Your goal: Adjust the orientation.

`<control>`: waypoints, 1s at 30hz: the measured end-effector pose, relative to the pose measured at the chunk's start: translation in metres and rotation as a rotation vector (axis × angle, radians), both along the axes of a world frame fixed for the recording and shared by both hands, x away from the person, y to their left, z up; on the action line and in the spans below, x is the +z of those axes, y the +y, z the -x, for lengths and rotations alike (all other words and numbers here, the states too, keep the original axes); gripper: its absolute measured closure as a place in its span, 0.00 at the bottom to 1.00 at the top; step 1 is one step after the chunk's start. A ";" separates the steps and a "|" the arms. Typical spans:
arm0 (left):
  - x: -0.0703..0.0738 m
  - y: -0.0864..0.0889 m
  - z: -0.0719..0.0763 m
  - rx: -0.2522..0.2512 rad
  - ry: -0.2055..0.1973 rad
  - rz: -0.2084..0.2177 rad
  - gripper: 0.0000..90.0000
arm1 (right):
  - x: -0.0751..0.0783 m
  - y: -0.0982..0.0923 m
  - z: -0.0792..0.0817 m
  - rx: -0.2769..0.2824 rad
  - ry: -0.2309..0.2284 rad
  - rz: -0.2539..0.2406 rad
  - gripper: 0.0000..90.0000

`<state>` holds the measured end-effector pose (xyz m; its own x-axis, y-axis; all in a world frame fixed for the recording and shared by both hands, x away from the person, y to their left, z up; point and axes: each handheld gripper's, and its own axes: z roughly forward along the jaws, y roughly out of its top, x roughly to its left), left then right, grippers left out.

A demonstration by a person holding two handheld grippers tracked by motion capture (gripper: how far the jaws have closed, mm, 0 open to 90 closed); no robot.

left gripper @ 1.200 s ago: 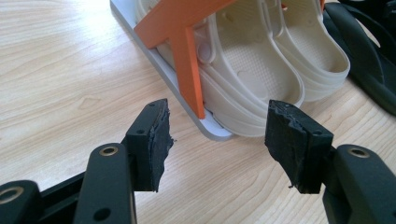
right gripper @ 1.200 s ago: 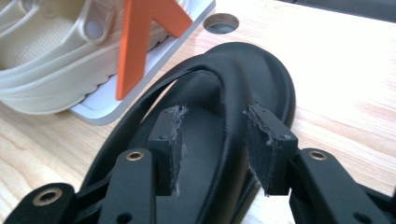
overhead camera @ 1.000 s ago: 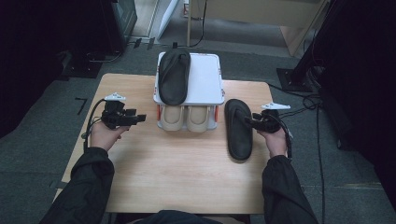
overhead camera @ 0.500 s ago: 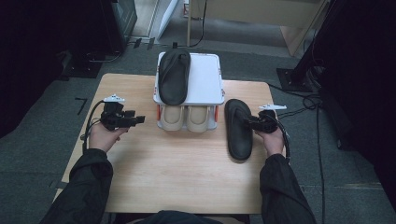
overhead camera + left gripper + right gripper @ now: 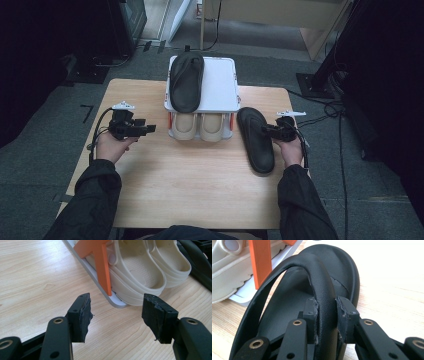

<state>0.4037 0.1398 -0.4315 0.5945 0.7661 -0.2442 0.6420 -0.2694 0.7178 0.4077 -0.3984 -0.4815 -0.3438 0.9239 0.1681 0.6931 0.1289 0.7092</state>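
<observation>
R claw (image 5: 326, 308) just clamped; L claw (image 5: 117, 315) wide open.

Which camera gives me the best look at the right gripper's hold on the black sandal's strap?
The right gripper view: the right gripper, jaws just closing, has both pads against the strap of the black sandal. The high view shows that gripper small, at the sandal's side. The left gripper view catches just the sandal's edge.

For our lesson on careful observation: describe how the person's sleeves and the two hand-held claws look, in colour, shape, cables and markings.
Both arms wear dark, black-looking long sleeves. The left claw and right claw are black, each with two straight jaws ending in rough, worn black pads, with brass-coloured rivets along the jaw arms. A pale three-cornered plate tops each one, and a black cable trails from each.
</observation>
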 end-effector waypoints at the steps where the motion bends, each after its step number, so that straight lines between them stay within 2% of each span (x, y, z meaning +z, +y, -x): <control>1: 0.000 0.000 0.000 0.000 0.000 -0.001 0.45 | 0.000 0.000 0.000 -0.001 0.002 0.006 0.79; 8: 0.000 -0.001 0.000 -0.002 -0.001 -0.003 0.45 | 0.004 -0.002 0.000 -0.043 0.024 -0.011 0.79; 15: 0.000 0.000 0.000 -0.001 -0.003 0.001 0.45 | 0.011 0.000 0.001 -0.066 0.032 -0.001 0.79; 19: 0.000 0.000 0.000 -0.003 -0.004 0.006 0.45 | 0.016 0.001 0.003 -0.072 0.023 0.007 0.79; 24: 0.001 -0.001 0.000 -0.007 -0.009 0.014 0.45 | 0.024 0.001 0.005 -0.090 0.025 -0.019 0.79; 27: 0.001 -0.001 0.000 -0.013 -0.009 0.015 0.45 | 0.030 0.003 0.005 -0.097 0.028 -0.018 0.79; 30: 0.000 -0.002 0.000 -0.011 -0.008 0.024 0.45 | 0.033 0.005 0.004 -0.099 0.034 0.007 0.79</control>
<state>0.4040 0.1374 -0.4312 0.6047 0.7535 -0.2578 0.6335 -0.2590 0.7291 0.4041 -0.3938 -0.4483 -0.2447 0.9543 0.1713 0.7265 0.0634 0.6843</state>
